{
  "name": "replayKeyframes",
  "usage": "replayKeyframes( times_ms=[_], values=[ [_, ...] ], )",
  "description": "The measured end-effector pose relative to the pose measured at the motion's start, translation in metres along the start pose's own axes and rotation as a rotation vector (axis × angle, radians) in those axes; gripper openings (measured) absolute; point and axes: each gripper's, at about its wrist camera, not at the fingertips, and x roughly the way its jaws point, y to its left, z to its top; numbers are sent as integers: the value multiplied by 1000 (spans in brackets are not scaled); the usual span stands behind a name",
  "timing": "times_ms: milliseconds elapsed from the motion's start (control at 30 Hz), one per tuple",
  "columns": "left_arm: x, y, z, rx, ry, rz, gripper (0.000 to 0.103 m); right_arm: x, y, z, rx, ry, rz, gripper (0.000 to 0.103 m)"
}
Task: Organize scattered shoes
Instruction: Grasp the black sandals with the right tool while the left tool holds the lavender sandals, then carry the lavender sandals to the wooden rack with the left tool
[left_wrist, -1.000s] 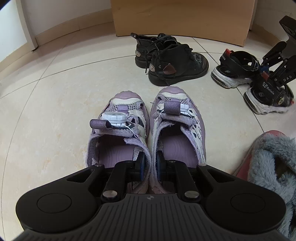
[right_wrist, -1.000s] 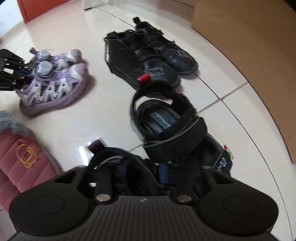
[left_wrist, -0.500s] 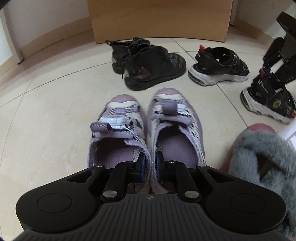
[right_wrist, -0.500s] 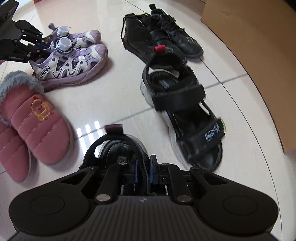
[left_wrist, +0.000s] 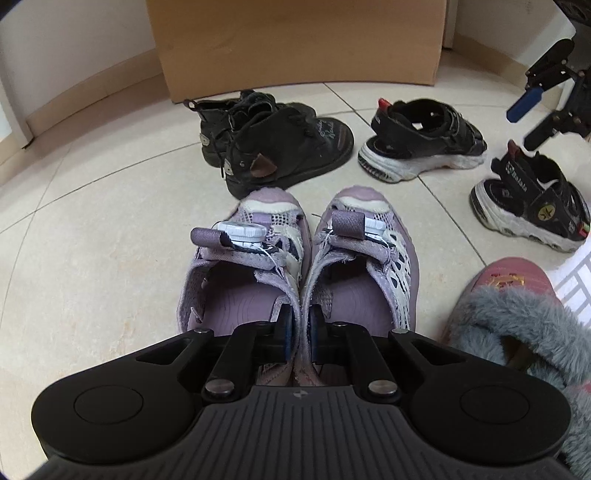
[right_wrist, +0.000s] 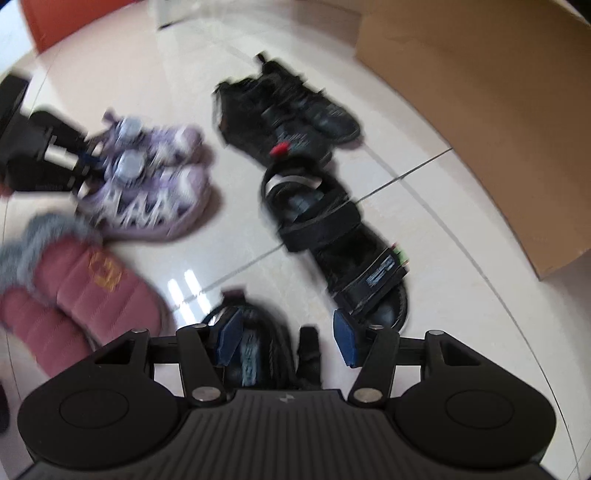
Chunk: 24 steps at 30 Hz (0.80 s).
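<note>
A pair of purple sneakers (left_wrist: 369, 266) stands side by side on the tiles. My left gripper (left_wrist: 300, 328) pinches their two inner heel edges together, its jaws closing tight on them. My right gripper (right_wrist: 287, 341) hovers over a black sandal (right_wrist: 255, 350); its jaws are opening and the blue pads (right_wrist: 229, 339) stand clear of the sandal on either side. The matching sandal (right_wrist: 332, 236) lies just ahead. In the left wrist view the right gripper (left_wrist: 535, 107) hangs above that nearer sandal (left_wrist: 532, 199), with the other sandal (left_wrist: 421, 140) to its left.
A pair of black boots (left_wrist: 273, 147) sits in front of a cardboard box (left_wrist: 295, 44) by the wall. Pink fur-trimmed slippers (right_wrist: 81, 288) lie beside the purple pair, one slipper (left_wrist: 517, 332) close to my left gripper. Bare tiles stretch to the left.
My right gripper has let go of the black sandal, spread its jaws and risen above it. The left gripper has slid the purple pair closer to the black boots.
</note>
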Motion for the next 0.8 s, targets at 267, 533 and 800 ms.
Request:
replayKeyframes(
  times_ms=[267, 533, 800],
  values=[
    [-13, 3, 2, -25, -35, 12, 9, 13, -16, 31, 217, -6, -54, 61],
    [-26, 7, 2, -42, -56, 1, 7, 30, -18, 48, 390, -38, -72, 61],
    [-48, 6, 9, -51, -114, 5, 7, 7, -11, 34, 367, -45, -102, 61]
  ],
)
